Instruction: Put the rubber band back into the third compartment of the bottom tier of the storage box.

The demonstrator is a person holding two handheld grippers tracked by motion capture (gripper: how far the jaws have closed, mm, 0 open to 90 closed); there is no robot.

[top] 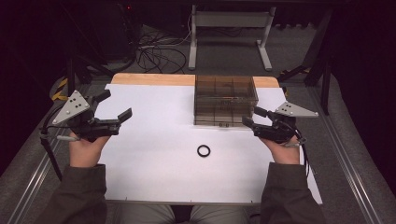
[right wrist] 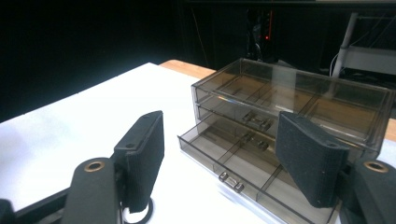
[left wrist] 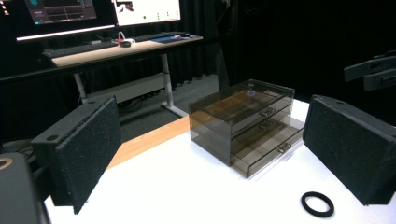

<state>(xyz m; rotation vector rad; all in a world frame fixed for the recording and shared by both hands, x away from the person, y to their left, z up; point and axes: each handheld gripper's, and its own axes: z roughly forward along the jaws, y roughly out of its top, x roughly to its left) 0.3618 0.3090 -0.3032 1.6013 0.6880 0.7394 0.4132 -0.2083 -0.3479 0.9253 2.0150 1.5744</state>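
While both grippers are hovering with jaws spread and empty, the black ring (top: 203,150) is lying flat — light, probably rubbery — best pinched across its rim.

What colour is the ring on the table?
Black ring, clearest in the left gripper view.

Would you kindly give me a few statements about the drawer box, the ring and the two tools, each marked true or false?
1. The bottom drawer of the smoky drawer box is pulled out. True.
2. The black ring lies inside that drawer. False: it lies on the white table cover, in front of the box.
3. The left tool stands open, holding nothing. True.
4. The right tool grips the ring. False: its jaws are empty, beside the box.
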